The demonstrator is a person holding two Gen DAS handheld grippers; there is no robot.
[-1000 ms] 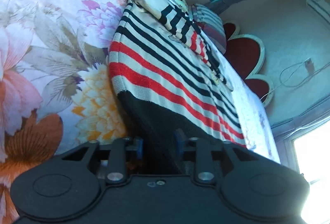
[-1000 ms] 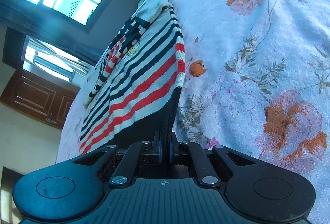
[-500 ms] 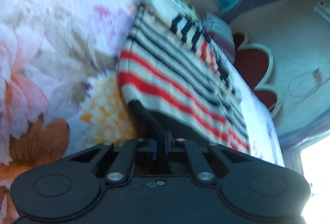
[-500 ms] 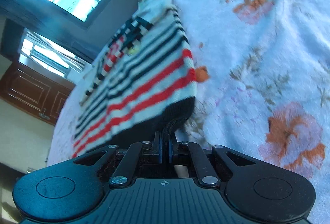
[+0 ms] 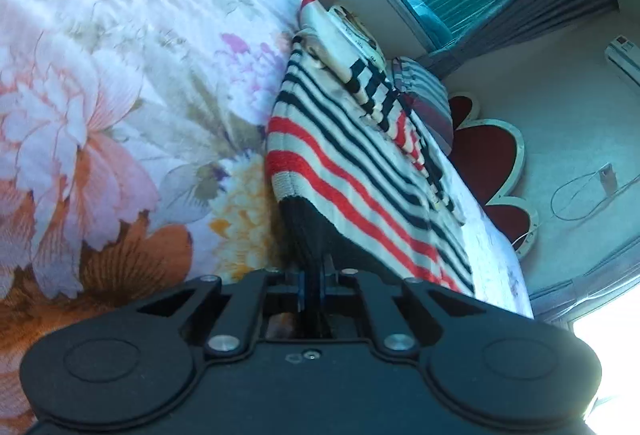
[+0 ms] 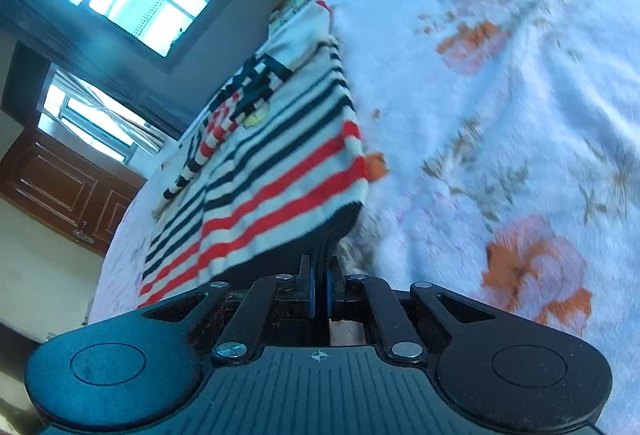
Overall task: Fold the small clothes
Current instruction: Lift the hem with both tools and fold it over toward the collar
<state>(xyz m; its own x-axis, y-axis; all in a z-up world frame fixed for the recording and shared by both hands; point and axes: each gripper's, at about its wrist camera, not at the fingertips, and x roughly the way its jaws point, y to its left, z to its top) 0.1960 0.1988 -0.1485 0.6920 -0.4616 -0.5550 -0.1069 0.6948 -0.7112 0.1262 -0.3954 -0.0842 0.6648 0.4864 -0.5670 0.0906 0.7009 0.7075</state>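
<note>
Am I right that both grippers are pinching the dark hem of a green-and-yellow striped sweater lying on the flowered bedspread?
Only the colours are wrong: the sweater is striped red, black and white, as the left wrist view shows. Both the left gripper and right gripper do pinch its dark hem over the flowered bedspread.

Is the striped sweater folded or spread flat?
Mostly spread: the striped sweater lies open across the bed, with its dark hem lifted and one sleeve folded over.
</note>
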